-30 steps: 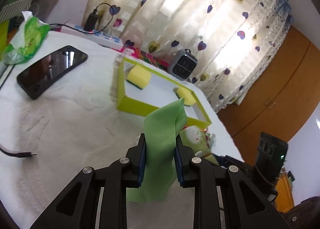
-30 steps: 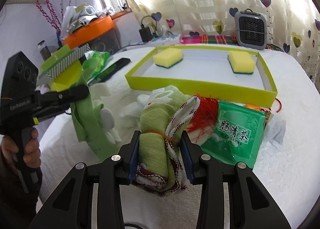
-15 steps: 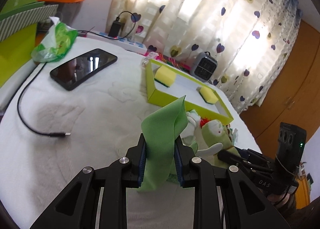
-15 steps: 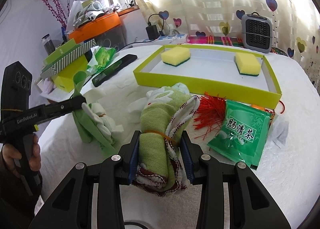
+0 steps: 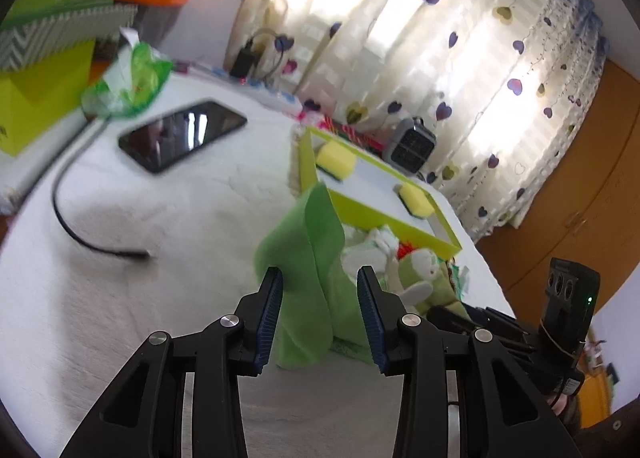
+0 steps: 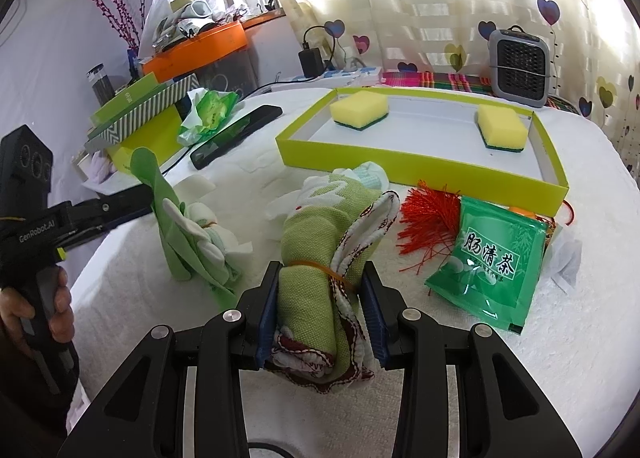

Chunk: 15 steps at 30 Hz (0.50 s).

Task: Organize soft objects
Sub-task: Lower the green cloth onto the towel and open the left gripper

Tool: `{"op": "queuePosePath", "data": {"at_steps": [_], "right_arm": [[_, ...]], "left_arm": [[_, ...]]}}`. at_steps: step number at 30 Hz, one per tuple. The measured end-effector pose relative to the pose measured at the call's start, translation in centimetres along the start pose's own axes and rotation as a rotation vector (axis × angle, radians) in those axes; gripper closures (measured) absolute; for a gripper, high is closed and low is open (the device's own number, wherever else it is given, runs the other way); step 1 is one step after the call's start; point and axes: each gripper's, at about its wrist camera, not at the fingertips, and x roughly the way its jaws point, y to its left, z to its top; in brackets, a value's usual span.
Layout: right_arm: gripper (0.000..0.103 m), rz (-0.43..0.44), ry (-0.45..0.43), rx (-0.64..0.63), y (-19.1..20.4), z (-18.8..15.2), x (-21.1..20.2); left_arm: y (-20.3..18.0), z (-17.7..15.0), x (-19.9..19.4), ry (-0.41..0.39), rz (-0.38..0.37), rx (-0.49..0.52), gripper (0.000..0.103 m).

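Observation:
My left gripper (image 5: 318, 278) hovers low over the white blanket, its jaws opening around a limp green cloth (image 5: 308, 258). A gap shows between the right pad and the fabric. The cloth's lower end rests on the blanket beside a white and green bundle (image 6: 208, 246). My right gripper (image 6: 320, 278) is shut on a rolled green towel (image 6: 312, 242) bound with a rubber band, just above the blanket. Behind stands a yellow-green tray (image 6: 400, 165) with two yellow sponges (image 6: 360, 107) (image 6: 502, 127) in it.
A green tea packet (image 6: 492, 254) and a red tassel (image 6: 424, 217) lie right of the towel. A phone (image 5: 182, 133), a black cable (image 5: 64, 217), a tissue pack (image 6: 208, 109) and stacked boxes (image 6: 140, 113) sit to the left. A small grey heater (image 6: 518, 67) stands behind the tray.
The left jaws have spread off the green cloth, which they pinched before. The cloth has come down onto the blanket. The right gripper and its towel have stayed put.

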Motion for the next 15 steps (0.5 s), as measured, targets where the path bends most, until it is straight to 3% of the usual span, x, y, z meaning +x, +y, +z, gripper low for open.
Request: {"op": "queuePosePath", "data": {"at_steps": [2, 9, 15], "right_arm": [[0.064, -0.002, -0.002, 0.001, 0.0, 0.0, 0.0], [0.064, -0.003, -0.002, 0.005, 0.0, -0.1, -0.1], [0.064, -0.004, -0.002, 0.011, -0.1, -0.2, 0.0]], "left_arm": [[0.1, -0.3, 0.7, 0.021, 0.001, -0.005, 0.068], [0.6, -0.4, 1.6, 0.047, 0.011, -0.036, 0.092], [0.3, 0.5, 0.2, -0.006, -0.013, -0.038, 0.096]]}}
